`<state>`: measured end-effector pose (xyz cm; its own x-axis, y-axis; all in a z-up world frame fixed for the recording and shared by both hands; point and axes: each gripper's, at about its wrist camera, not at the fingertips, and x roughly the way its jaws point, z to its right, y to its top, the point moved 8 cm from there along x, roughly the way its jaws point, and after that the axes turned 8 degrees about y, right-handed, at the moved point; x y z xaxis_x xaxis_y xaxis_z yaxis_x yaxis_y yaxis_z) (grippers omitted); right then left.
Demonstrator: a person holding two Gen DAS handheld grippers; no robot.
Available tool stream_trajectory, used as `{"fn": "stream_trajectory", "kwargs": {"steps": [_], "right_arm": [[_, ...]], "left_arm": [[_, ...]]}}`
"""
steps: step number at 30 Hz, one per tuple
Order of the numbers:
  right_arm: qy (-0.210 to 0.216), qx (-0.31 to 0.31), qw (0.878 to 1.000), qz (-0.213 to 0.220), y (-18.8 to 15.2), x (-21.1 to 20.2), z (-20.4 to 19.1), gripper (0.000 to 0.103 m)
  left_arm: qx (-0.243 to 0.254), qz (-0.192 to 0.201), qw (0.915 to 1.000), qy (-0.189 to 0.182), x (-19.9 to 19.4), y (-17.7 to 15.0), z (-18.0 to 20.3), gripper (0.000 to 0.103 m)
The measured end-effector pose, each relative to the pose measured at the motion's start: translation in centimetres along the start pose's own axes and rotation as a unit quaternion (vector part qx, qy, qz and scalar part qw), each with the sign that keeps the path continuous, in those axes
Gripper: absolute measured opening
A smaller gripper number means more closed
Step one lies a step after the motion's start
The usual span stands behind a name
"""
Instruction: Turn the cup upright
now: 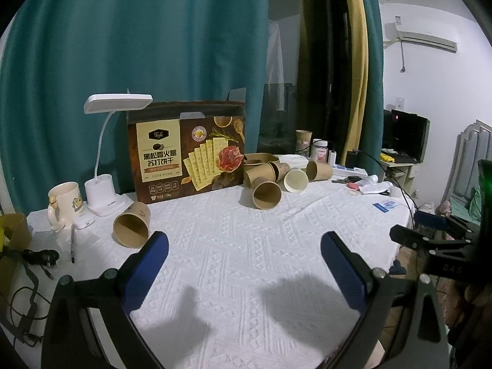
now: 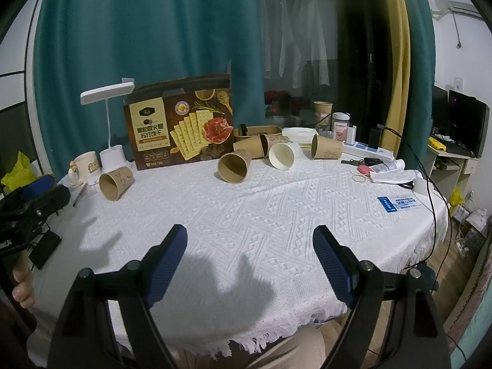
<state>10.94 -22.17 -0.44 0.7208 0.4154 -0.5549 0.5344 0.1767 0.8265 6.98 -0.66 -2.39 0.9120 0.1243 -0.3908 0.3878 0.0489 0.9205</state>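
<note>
Jaws on my left gripper [image 1: 244, 246] stood wide apart with nothing between the blue pads, hanging above the white tablecloth [image 1: 246, 246]. My right gripper [image 2: 249, 240] was likewise spread and empty, held over the near edge of the cloth. Just past the left gripper's left finger lay the nearest cup [image 1: 131, 225], a brown paper one on its side, mouth turned toward me, close to the desk lamp [image 1: 104, 153] and the cream mug [image 1: 64, 204]. Farther back, a second brown cup [image 1: 267, 194] lay on its side out in front of a cluster of tipped cups [image 1: 292, 172] beside the cracker box [image 1: 189, 156]; one in that cluster showed a white inside. One cup [image 1: 303, 141] stood upright at the rear, by the jars.

I judged the task had not begun: no cup was gripped, and this was the approach step. The nearest cup seemed the natural first target for the left gripper. The next move called for lowering the fingers around its wall without crushing the thin paper, then rotating it until the base met the cloth. A rolling cup was the risk I watched for.
</note>
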Motion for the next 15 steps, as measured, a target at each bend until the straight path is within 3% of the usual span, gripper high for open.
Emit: {"fn": "stream_trajectory", "kwargs": {"steps": [15], "right_arm": [[0.0, 0.0, 1.0, 0.0, 0.09, -0.13, 0.11, 0.082]], "left_arm": [[0.003, 0.005, 1.0, -0.006, 0.0, 0.43, 0.15, 0.099]]}}
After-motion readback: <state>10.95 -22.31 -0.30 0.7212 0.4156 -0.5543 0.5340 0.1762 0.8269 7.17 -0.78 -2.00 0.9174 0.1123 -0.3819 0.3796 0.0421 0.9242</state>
